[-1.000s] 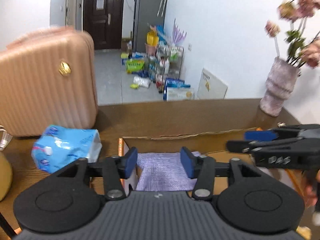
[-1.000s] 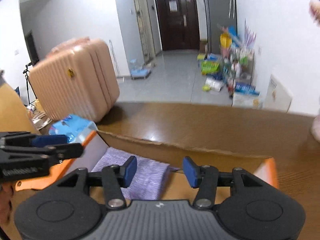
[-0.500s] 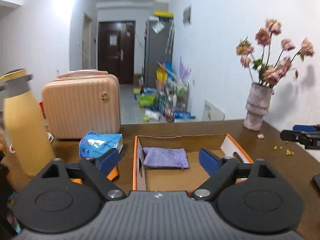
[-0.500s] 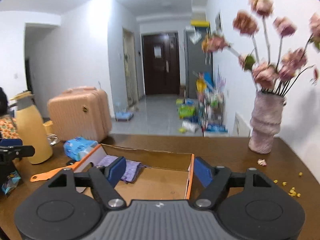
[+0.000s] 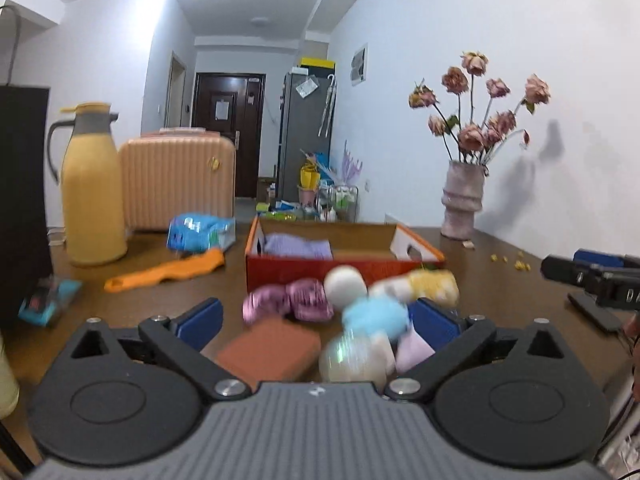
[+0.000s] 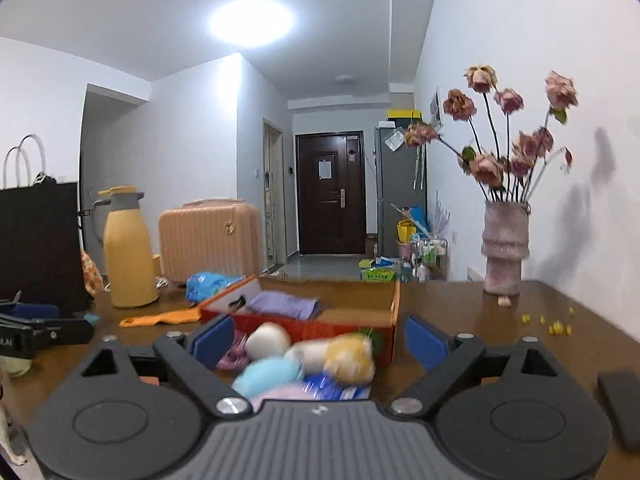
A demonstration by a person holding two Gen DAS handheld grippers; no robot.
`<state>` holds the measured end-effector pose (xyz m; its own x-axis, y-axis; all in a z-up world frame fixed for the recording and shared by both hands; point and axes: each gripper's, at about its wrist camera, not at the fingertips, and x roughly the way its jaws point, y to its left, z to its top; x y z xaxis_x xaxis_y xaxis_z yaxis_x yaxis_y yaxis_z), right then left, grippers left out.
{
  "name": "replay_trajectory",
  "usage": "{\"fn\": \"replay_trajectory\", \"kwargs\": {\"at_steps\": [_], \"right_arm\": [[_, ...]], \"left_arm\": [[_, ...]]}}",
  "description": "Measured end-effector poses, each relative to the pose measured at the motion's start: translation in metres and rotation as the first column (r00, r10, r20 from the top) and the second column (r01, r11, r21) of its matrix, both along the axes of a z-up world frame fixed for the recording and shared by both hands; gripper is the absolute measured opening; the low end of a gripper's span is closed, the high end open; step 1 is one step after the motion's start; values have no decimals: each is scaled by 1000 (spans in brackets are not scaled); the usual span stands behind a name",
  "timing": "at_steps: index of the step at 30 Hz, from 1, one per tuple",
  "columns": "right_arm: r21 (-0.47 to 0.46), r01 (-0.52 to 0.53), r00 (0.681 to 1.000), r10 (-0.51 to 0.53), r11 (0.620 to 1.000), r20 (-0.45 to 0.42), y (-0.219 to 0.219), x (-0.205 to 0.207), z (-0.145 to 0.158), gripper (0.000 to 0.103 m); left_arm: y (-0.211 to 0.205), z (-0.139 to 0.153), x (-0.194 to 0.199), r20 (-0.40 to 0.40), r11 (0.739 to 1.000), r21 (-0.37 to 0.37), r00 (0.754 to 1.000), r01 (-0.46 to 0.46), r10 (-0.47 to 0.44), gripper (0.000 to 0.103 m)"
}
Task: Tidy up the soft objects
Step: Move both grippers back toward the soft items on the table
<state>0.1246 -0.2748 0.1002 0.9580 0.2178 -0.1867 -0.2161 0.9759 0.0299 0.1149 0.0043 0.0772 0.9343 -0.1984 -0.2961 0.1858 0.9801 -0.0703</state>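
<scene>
An orange cardboard box (image 5: 344, 268) stands on the brown table with a folded purple cloth (image 5: 298, 246) inside; both show in the right wrist view too, box (image 6: 304, 326), cloth (image 6: 284, 305). A blurred pile of soft things lies in front of the box: a pink shiny bow (image 5: 288, 300), a white ball (image 5: 345, 285), a blue plush (image 5: 376, 314), a yellow plush (image 5: 434, 285) and a brown block (image 5: 268, 354). My left gripper (image 5: 316, 322) is open and empty just over the pile. My right gripper (image 6: 318, 338) is open and empty over the same pile.
A yellow thermos (image 5: 92, 188), a pink suitcase (image 5: 178, 184), a blue tissue pack (image 5: 200, 232) and an orange tool (image 5: 166, 270) are at the left. A vase of dried roses (image 5: 462, 208) stands back right. A dark phone (image 6: 620, 404) lies at the right.
Both grippers have pulled back from the box and risen, so the pile of soft things in front of it has come into view. Both stay open. The purple cloth stays in the box.
</scene>
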Motion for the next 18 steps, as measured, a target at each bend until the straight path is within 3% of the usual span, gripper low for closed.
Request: {"fn": "replay_trajectory", "kwargs": {"at_steps": [6,9,18], "right_arm": [[20,-44,996,45,999,-76,22,-59,-46,93],[-30,-56,995,53,998,-86,36,-72,-54,93],[-18,-23,994,21,1000,-103,37,-64,-67,93]], "left_arm": [[11,-21,-43,-40,999,-7,999,34,-35,103],[11,-24,-49,-38,999,11,999,38,-38,103],[6,-39,-34,-89,999,15,995,34,-33,103]]}}
